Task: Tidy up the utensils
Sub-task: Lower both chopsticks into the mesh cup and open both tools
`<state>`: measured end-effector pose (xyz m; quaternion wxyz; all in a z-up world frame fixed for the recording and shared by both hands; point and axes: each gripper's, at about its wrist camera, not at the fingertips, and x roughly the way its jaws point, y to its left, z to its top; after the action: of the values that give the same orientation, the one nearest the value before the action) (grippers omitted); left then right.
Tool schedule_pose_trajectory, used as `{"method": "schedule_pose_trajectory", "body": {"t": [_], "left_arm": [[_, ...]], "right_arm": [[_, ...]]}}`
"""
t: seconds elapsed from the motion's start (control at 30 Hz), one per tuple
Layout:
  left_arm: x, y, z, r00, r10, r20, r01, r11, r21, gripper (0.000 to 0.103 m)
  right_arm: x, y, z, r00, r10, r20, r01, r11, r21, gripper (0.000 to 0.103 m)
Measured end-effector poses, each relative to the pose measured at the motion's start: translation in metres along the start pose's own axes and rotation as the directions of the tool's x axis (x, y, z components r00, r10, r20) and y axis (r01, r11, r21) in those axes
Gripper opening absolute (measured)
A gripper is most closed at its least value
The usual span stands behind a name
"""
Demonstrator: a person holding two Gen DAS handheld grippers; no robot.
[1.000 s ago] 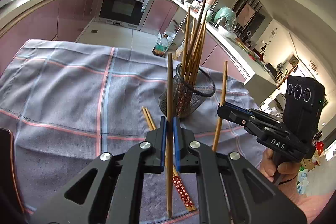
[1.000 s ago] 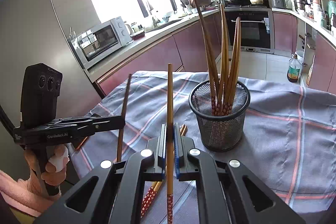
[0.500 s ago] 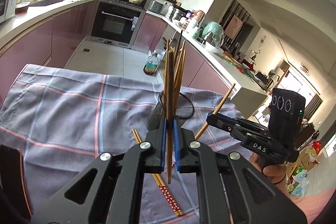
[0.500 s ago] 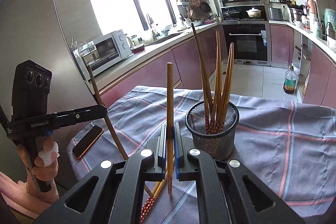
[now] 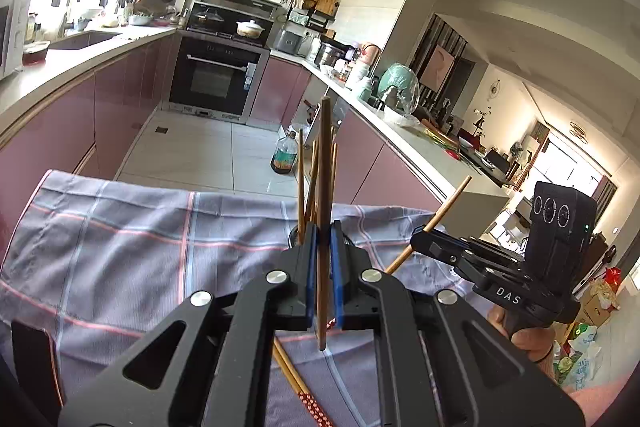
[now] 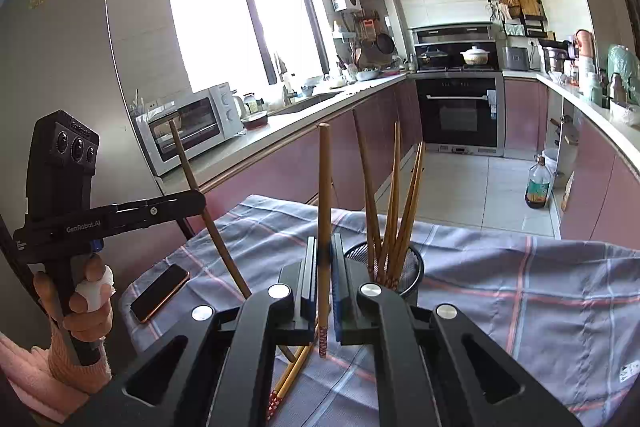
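In the left wrist view my left gripper [image 5: 323, 231] is shut on a plain brown chopstick [image 5: 324, 163] that stands upright above the checked cloth [image 5: 120, 247]. My right gripper [image 6: 324, 242] is shut on a second upright chopstick [image 6: 325, 183] with a patterned lower tip. Each view also shows the other tool: the right gripper [image 5: 417, 239] with its stick tilted, and the left gripper [image 6: 200, 202] at the left. A black mesh holder [image 6: 414, 269] with several chopsticks [image 6: 394, 203] stands just behind the right gripper. Two loose chopsticks [image 6: 289, 379] lie on the cloth below.
A phone [image 6: 160, 293] lies near the cloth's left corner. A person's hand [image 6: 86, 303] with a pink sleeve grips the left tool. Behind the table runs the kitchen floor with an oil bottle [image 6: 538, 187], cabinets and an oven.
Both grippers have risen with their chopsticks still gripped; the cloth, holder and loose chopsticks now sit lower in both views. Each held stick seen from the other view has tilted.
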<state>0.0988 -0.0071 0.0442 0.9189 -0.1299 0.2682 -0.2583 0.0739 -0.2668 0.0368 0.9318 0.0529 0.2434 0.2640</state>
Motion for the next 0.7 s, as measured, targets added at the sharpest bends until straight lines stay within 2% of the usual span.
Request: {"method": "schedule_pose_trajectory", "body": {"t": [0.2, 0.4, 0.7], "left_arm": [[0.002, -0.009, 0.021, 0.999, 0.013, 0.043, -0.014, 1.000, 0.025, 0.007], [0.004, -0.019, 0.043, 0.998, -0.006, 0.069, 0.005, 1.000, 0.021, 0.007], [0.016, -0.030, 0.062, 0.994, 0.019, 0.107, -0.024, 0.999, 0.045, 0.007]], "right_arm": [[-0.010, 0.000, 0.017, 0.999, -0.029, 0.042, 0.030, 0.999, -0.026, 0.005], [-0.017, -0.002, 0.031, 0.995, -0.048, 0.090, 0.051, 0.998, -0.033, 0.005], [-0.014, -0.010, 0.048, 0.989, -0.076, 0.127, 0.080, 0.996, -0.027, 0.005]]}}
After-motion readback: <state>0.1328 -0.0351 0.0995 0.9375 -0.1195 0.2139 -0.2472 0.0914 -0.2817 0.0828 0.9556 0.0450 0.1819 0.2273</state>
